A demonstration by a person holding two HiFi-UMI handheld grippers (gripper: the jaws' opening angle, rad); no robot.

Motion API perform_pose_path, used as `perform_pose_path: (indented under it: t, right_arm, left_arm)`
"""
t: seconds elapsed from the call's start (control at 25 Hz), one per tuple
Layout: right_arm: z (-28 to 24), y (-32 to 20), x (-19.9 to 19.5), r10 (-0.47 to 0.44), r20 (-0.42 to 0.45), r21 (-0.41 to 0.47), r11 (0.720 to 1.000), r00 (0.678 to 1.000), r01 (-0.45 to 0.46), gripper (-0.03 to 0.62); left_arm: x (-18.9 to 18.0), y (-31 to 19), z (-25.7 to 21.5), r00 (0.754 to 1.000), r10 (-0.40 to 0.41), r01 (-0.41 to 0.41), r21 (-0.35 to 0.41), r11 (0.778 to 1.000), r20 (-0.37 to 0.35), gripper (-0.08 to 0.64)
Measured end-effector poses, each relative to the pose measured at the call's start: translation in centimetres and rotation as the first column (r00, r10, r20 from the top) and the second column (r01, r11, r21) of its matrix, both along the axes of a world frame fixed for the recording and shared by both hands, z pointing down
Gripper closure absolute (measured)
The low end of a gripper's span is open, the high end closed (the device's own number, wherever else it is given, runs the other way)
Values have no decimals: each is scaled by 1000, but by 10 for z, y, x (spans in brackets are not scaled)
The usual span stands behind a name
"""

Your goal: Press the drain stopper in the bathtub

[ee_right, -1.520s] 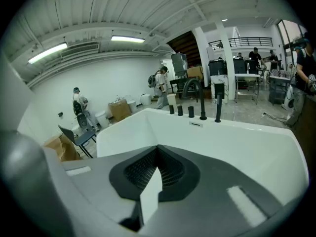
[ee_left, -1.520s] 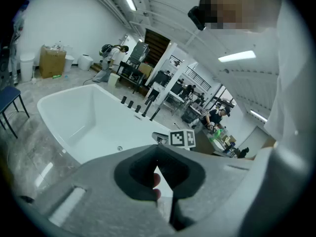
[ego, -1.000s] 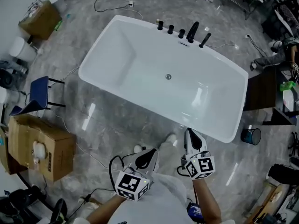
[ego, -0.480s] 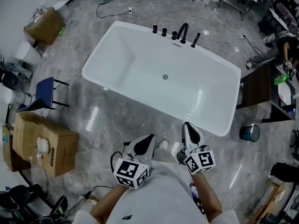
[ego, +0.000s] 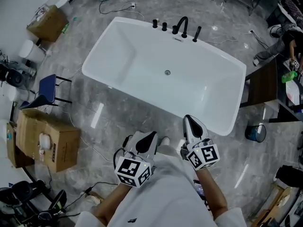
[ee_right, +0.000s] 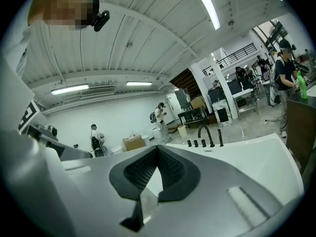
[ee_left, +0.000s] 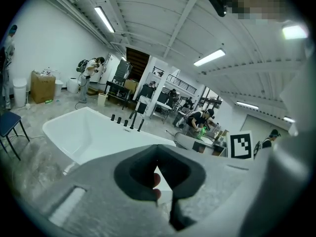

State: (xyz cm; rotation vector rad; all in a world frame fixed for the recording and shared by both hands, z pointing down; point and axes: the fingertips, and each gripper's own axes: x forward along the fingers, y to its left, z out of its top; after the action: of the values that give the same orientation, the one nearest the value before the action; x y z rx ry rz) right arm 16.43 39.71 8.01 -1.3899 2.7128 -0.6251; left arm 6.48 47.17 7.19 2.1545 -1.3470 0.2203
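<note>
The white bathtub [ego: 123, 65] stands on the grey floor ahead of me. Its small round metal drain stopper [ego: 167, 72] sits in the middle of the tub floor, with nothing on it. Black taps [ego: 176, 28] line the far rim. Both grippers are held close to my body, outside the tub's near rim. My left gripper [ego: 145, 142] is shut and empty. My right gripper [ego: 191, 125] is shut and empty, just short of the rim. The left gripper view shows the tub [ee_left: 84, 132] beyond its closed tips [ee_left: 157, 149]. The right gripper view shows the tub rim [ee_right: 256, 154] and taps [ee_right: 205, 135].
A cardboard box [ego: 45, 143] and a blue chair [ego: 45, 91] stand to the left. Another box [ego: 45, 20] sits far left. A dark cabinet [ego: 262, 86] and a blue bucket [ego: 255, 132] stand right of the tub. Cables trail on the floor. People work in the background.
The tub has drifted slightly up and left in the head view as my head shifted. Both grippers stay shut near my body, almost in the same place.
</note>
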Motion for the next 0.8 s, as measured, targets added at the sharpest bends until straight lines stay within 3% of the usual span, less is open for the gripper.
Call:
perform_pose_path:
  t: [0.4, 0.6, 0.8]
  right_arm:
    - [12, -56, -25, 29, -12, -18, 999, 1000, -29, 597]
    - [8, -109, -45, 97, -38, -27, 995, 995, -98, 598]
    - [-1, -167, -82, 144, -45, -26, 989, 989, -145, 597]
  left_arm:
    - [-23, -61, 15, 999, 33, -34, -25, 999, -38, 560]
    - [-44, -121, 17, 992, 114, -116, -30, 993, -61, 560]
    - [-88, -196, 18, 986, 155, -157, -29, 987, -63, 560]
